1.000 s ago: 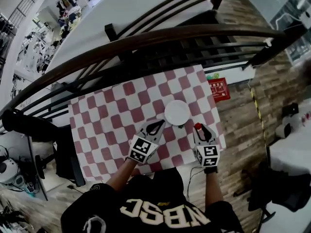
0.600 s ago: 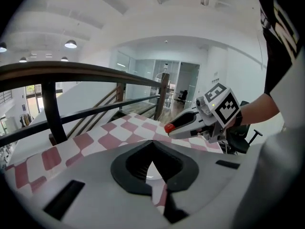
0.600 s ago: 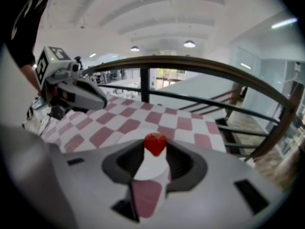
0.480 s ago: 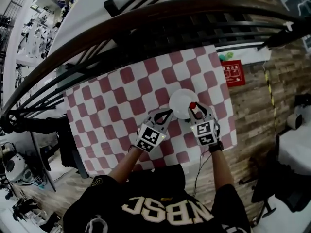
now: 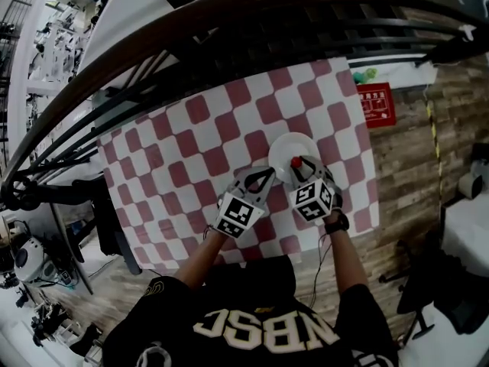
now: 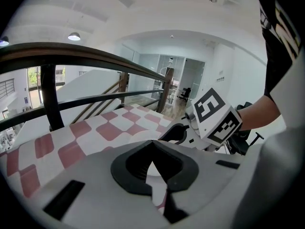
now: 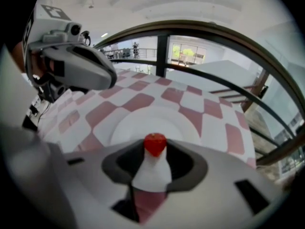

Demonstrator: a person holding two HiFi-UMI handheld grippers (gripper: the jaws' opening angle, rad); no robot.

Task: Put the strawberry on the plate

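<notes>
The right tool (image 5: 296, 164) (image 7: 155, 149) has its two jaws pinched on the small red strawberry (image 5: 296, 160) (image 7: 155, 143), which sticks out at the jaw tips right over the near part of the white plate (image 5: 281, 145) (image 7: 143, 120); from here I can't tell whether the fruit touches the plate. The left tool (image 5: 265, 175) (image 6: 153, 144) is closed with nothing in it, its tips just beside the plate's near left rim. Both are over the worktop's red-and-white checked cloth (image 5: 191, 151) (image 6: 81, 137) (image 7: 143, 99), with a dark railing (image 5: 229, 21) along the far side.
</notes>
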